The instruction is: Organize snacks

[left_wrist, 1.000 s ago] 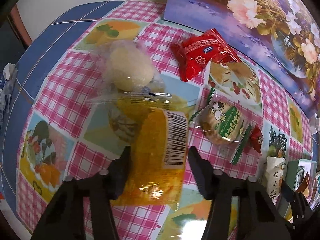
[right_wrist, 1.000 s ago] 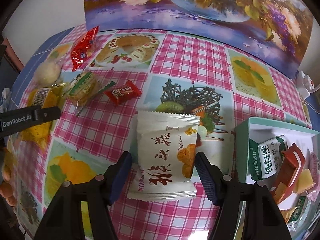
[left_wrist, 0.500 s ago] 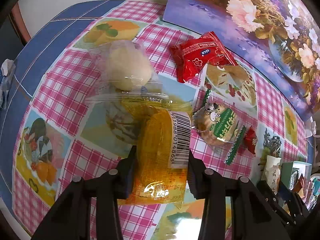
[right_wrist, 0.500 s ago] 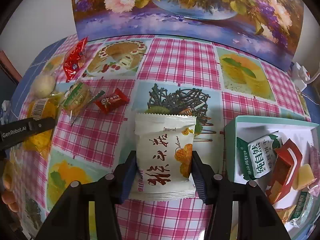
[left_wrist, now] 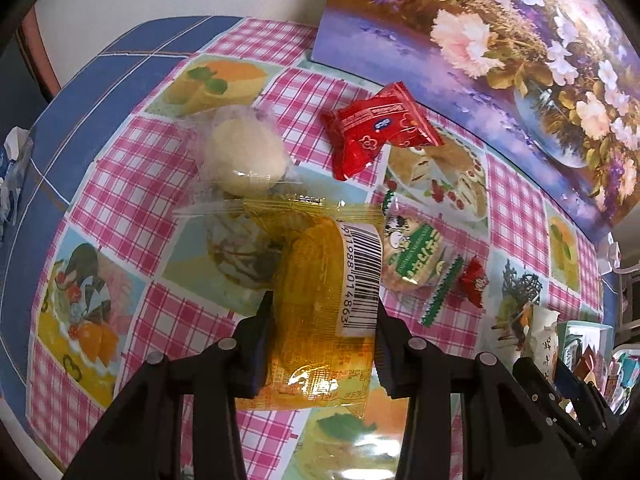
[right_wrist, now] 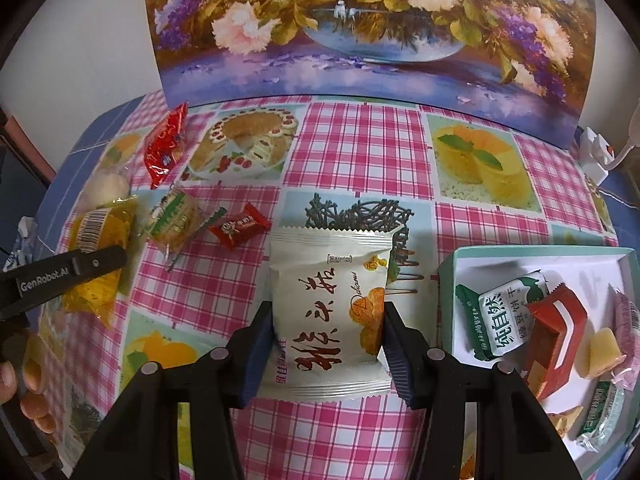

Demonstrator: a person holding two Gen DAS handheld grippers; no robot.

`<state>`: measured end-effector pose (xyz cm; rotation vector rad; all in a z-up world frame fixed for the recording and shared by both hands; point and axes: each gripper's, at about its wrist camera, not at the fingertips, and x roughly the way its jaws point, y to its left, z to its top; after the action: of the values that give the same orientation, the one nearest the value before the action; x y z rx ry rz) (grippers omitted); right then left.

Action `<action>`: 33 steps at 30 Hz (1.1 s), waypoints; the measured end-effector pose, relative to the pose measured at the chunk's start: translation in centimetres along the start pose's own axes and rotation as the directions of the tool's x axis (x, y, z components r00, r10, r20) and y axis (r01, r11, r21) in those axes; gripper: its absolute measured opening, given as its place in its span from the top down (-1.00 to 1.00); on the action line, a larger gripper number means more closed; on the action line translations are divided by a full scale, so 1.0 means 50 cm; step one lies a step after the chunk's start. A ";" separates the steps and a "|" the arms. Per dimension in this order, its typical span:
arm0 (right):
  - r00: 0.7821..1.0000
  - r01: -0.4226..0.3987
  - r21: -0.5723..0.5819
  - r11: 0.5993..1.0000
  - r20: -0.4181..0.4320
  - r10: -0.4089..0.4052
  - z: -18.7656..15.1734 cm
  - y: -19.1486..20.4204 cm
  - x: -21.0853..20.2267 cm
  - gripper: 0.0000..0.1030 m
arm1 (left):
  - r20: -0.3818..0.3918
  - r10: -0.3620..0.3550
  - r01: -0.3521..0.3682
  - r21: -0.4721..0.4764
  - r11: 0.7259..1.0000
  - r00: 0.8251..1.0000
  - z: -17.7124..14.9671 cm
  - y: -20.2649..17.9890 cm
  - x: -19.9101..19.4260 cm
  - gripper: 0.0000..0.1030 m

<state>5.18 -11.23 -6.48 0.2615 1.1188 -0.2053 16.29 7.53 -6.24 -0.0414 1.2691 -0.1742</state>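
Observation:
My left gripper [left_wrist: 324, 344] is shut on a yellow clear-wrapped snack [left_wrist: 320, 300] with a barcode label, lifted a little off the checked tablecloth. My right gripper [right_wrist: 328, 352] is shut on a white snack packet [right_wrist: 328, 304] with red and black lettering, raised slightly too. A teal-rimmed white box [right_wrist: 448, 280] at the right holds several wrapped snacks. Loose on the cloth lie a red packet [left_wrist: 376, 132], a pale round bun in clear wrap [left_wrist: 244, 156], a green-and-white biscuit pack [left_wrist: 416, 260] and a small red candy [right_wrist: 240, 226]. The left gripper's finger [right_wrist: 68, 272] shows at the left of the right wrist view.
A flower painting [right_wrist: 360, 28] leans against the wall along the table's back edge. A white power plug and cable [right_wrist: 596, 152] sit at the back right. Crumpled paper [left_wrist: 12, 168] lies off the table's left edge. A person's fingers [right_wrist: 24, 392] show at lower left.
Both grippers closed from open onto their packets, the left on the yellow snack, the right on the white packet. Both then rose a little with them.

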 end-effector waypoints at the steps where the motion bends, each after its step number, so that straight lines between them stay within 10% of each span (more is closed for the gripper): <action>1: 1.000 -0.002 0.003 1.000 -0.001 0.002 -0.001 -0.001 -0.003 -0.06 | 0.002 -0.002 0.002 0.002 1.000 1.000 -0.001 -0.002 -0.004 0.14; 33: 0.994 0.000 0.198 0.980 0.109 -0.022 -0.014 -0.160 -0.191 -0.07 | 0.108 -0.158 0.130 0.224 0.966 0.982 -0.078 -0.222 -0.161 0.15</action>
<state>-1.78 -18.31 1.05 0.4162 0.9906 -0.3384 9.09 -1.91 1.60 0.0422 1.1160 -0.4288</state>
